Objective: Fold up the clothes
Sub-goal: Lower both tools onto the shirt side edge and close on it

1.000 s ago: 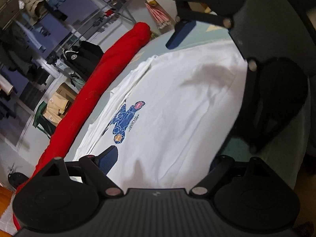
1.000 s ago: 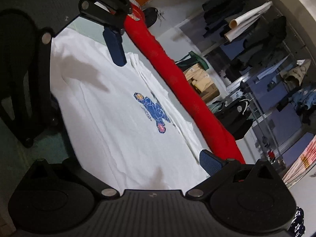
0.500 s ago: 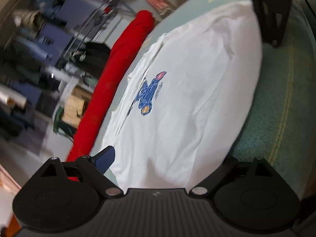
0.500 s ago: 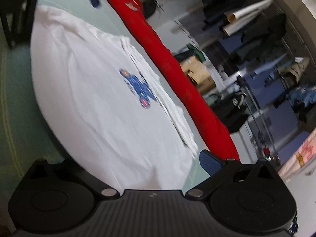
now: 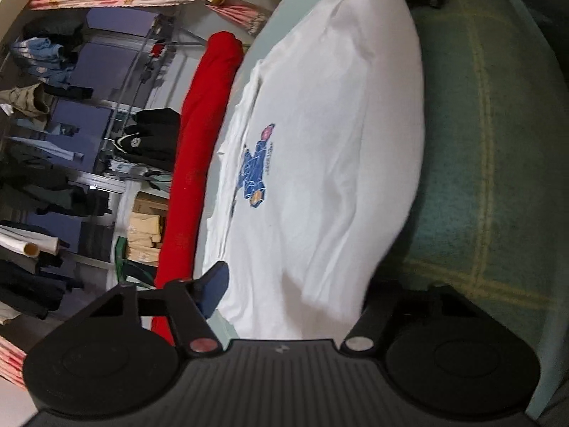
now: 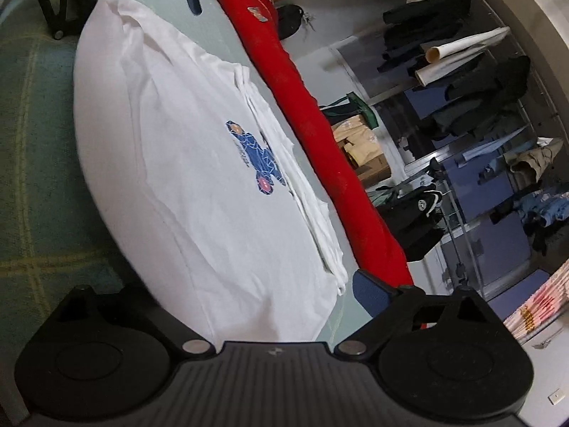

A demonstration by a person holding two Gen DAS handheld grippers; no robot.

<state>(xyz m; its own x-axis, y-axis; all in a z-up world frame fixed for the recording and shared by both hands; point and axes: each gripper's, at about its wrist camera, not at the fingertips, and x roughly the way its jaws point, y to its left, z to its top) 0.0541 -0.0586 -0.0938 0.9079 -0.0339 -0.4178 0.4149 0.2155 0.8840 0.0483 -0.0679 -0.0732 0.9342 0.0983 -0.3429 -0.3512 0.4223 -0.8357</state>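
A white T-shirt [image 5: 320,135] with a blue print lies folded on a pale green table [image 5: 231,82]. Its long edge hangs over the table's side. My left gripper [image 5: 295,291] is rolled on its side at one end of the shirt and its jaws are closing. The blue pad [image 5: 213,284] shows beside the cloth, and the other finger is hidden under the shirt's edge. At the opposite end of the T-shirt [image 6: 185,163], my right gripper [image 6: 249,295] is closing slightly in the same pose. One of its pads [image 6: 370,291] shows; the other finger is hidden by cloth.
A long red fabric roll [image 5: 202,142] [image 6: 302,106] lies along the table's far side. Beyond the shirt's hanging edge is a green plaid surface [image 5: 480,142] [image 6: 35,142]. Racks of hanging clothes [image 6: 480,89] and cardboard boxes [image 5: 145,227] stand behind.
Both grippers have drawn apart toward opposite ends of the shirt and rolled, so each now sits small and far in the other's view. The left jaws have narrowed.
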